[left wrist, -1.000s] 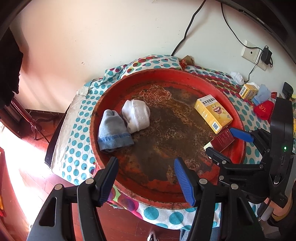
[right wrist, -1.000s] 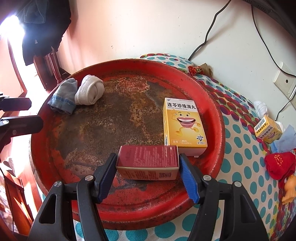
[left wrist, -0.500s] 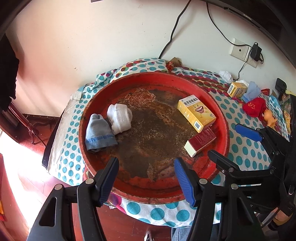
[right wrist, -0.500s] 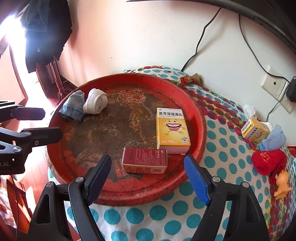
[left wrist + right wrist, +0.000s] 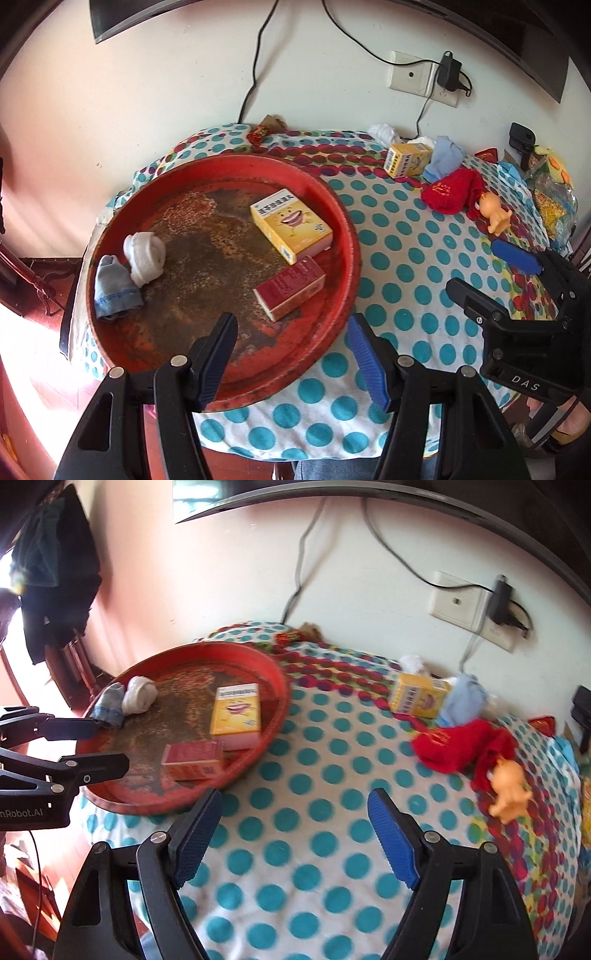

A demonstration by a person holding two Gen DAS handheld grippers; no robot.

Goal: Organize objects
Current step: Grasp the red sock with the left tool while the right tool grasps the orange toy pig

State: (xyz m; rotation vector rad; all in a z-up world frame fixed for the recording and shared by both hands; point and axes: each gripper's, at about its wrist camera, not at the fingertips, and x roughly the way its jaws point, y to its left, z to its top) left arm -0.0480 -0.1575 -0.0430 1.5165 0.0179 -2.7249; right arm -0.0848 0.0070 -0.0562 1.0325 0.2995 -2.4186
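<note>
The red box (image 5: 194, 760) has been set down in the red tray (image 5: 343, 221), up and left of the right gripper (image 5: 295, 834), whose jaws have just been opening and are seen spread with nothing between them. The left gripper (image 5: 291, 354) is likewise spread and empty. 2 boxes and 2 socks are already trayed; next, the small yellow box (image 5: 419, 698), ahead and right, would probably be fetched.

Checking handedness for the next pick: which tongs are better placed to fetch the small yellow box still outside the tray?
Probably the right tongs: open, empty, over the cloth facing the small yellow box; left tongs hang over the tray.
</note>
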